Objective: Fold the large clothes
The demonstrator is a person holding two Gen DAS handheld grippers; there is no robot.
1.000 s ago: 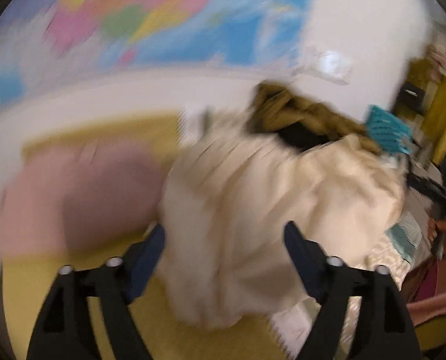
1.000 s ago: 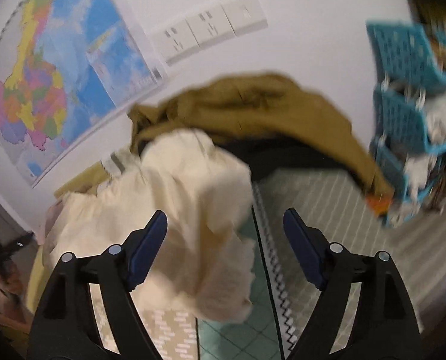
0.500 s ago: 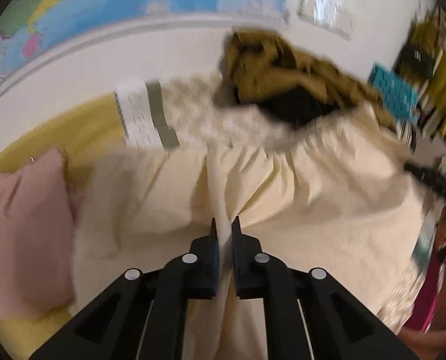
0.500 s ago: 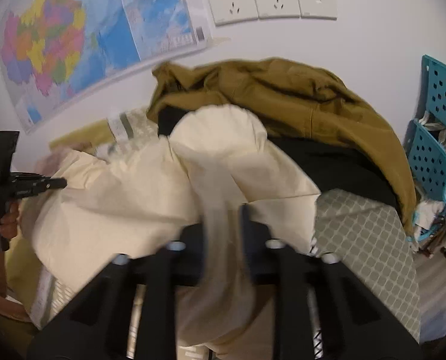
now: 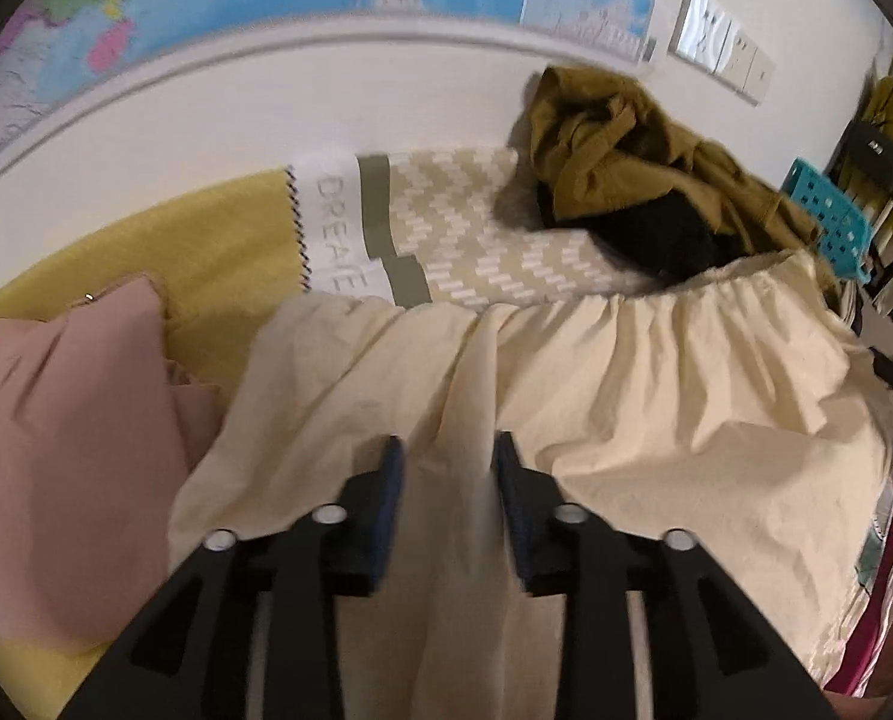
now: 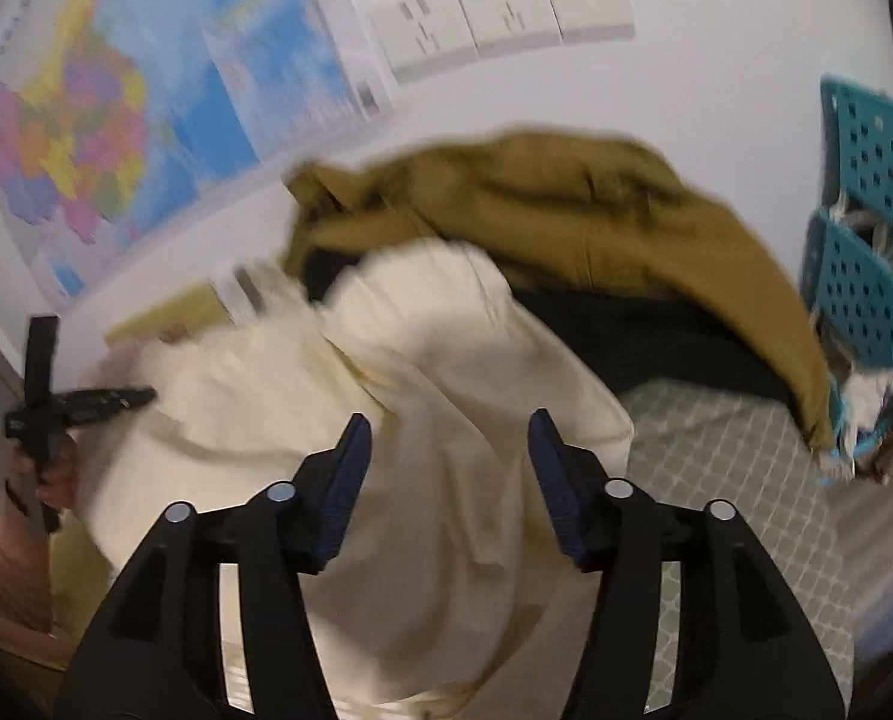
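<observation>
Cream garment (image 5: pixel 656 420) lies spread w/ gathered waistband over a zigzag-print bedcover (image 5: pixel 494 240), and the left gripper (image 5: pixel 446 450) hangs right over a raised ridge of it, jaws opening at mid width w/ the fold between them, pads not pressing. Right gripper (image 6: pixel 446 432) is opening too, wider, cream cloth bunched below and between its jaws but loose. Crowding the far edge: olive jacket (image 5: pixel 638 144) heaped over something black (image 5: pixel 662 234) touching the waistband, pink pillow (image 5: pixel 68 420) on the left, teal basket (image 6: pixel 866 240) on the right.
</observation>
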